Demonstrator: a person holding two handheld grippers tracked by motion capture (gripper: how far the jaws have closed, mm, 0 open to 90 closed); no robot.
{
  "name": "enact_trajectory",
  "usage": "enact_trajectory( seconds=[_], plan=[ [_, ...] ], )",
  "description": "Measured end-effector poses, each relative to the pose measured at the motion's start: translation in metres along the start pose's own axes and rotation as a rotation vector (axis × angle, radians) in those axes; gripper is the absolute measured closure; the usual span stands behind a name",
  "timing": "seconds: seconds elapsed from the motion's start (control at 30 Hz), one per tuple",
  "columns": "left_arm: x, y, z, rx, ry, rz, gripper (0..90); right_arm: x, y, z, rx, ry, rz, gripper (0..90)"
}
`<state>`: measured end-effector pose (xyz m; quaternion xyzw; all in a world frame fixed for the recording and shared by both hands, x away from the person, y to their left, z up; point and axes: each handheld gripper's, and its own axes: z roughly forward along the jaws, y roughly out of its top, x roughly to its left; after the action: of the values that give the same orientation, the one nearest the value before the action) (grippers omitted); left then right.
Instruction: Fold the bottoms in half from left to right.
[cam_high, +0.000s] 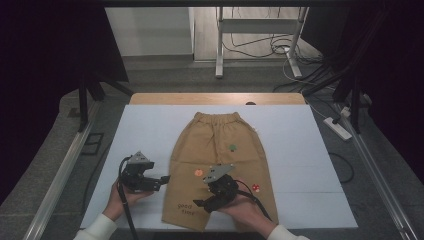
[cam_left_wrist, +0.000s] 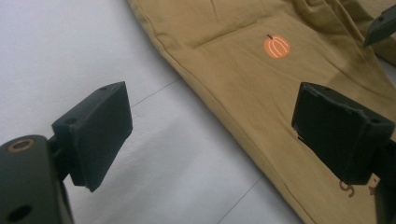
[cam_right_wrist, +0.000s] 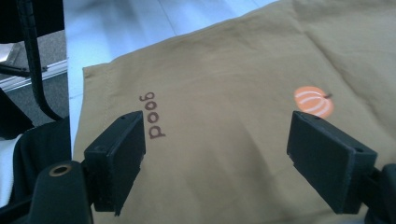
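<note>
shorts (cam_high: 220, 160) flat on table (cam_high: 300, 150), waistband at far side, legs toward person | left tool (cam_high: 159, 181) over the table just left of shorts' left leg edge | right tool (cam_high: 201, 204) above left leg, near its hem | hands at near edge

The left hand-held gripper (cam_high: 161, 180) sits in the person's left hand (cam_high: 121, 199), jaws spread wide and aimed toward the right one. The right hand-held gripper (cam_high: 201, 204), cradled from below by the right hand (cam_high: 245, 209), points left, its jaws also wide apart.
</note>
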<state>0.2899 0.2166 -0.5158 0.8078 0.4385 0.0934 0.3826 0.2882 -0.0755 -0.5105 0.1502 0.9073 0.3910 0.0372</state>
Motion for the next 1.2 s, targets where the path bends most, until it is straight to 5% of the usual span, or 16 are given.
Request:
enact_trajectory(
  seconds=[1.2],
  plan=[
    [0.005, 0.001, 0.003, 0.005, 0.017, -0.010, 11.9, 0.055, 0.027, 0.062, 0.058, 0.100, -0.139, 20.0]
  ],
)
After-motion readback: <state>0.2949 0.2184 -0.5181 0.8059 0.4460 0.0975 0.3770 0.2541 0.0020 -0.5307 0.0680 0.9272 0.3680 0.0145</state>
